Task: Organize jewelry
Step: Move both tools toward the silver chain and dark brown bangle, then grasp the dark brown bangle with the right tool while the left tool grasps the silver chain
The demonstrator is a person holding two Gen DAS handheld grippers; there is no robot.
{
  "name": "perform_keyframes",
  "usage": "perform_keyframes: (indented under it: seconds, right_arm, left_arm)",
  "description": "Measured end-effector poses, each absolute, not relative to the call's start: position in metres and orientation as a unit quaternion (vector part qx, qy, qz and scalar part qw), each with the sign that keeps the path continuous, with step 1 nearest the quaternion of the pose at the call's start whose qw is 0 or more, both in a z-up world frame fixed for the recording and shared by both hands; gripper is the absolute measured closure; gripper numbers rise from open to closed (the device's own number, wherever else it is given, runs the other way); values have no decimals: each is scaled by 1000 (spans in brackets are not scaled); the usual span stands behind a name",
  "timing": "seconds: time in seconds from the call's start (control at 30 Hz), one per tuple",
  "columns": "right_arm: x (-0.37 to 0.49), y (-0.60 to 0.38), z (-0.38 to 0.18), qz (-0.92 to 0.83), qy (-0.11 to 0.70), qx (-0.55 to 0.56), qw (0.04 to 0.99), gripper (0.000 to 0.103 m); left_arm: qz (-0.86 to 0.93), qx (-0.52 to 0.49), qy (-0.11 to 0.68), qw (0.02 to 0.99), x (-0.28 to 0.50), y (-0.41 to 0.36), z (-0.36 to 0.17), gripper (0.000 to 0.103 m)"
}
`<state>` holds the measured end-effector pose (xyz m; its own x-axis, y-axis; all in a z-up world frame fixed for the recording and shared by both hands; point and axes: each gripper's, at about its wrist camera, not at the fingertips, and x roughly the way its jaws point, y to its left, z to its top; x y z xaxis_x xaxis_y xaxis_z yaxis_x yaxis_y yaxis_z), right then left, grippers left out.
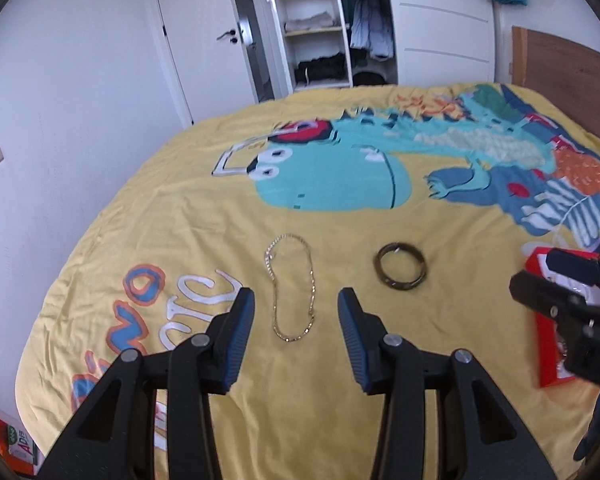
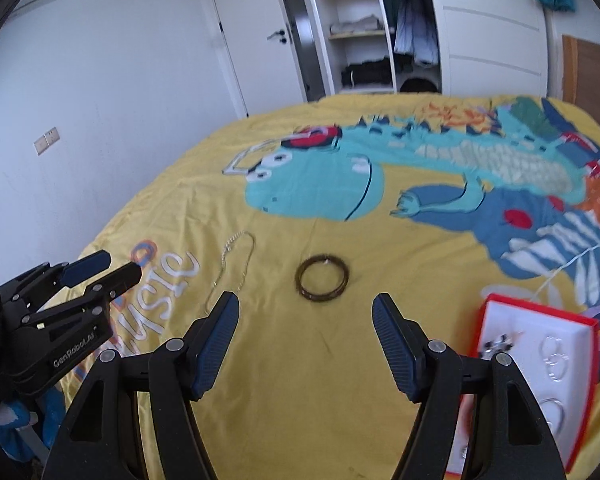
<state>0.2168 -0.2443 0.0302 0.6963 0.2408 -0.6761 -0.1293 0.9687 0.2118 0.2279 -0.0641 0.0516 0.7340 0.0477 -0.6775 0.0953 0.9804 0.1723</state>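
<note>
Two pieces of jewelry lie loose on your bed's yellow bedspread: a gold chain necklace and, to its right and apart from it, a dark bangle. Your left gripper hovers just short of the necklace, fingers spread and holding nothing. Your right gripper faces the bangle, fingers also parted and empty. At your right sits the red jewelry box, lying open with rings in its white insert.
</note>
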Motion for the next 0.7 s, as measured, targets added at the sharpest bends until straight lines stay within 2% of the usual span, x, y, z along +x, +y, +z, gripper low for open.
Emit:
perform_keyframes:
  seconds: [0.17, 0.47, 0.7]
  right_arm:
    - [244, -239, -13, 103, 405, 79, 905, 35]
    - [296, -242, -65, 75, 428, 87, 896, 35]
    - [341, -243, -90, 61, 436, 93, 893, 36]
  left_arm:
    - [-5, 82, 396, 914, 260, -53, 10, 62]
    - [0, -16, 427, 904, 300, 5, -42, 62]
    - [-51, -37, 437, 897, 318, -4, -67, 62]
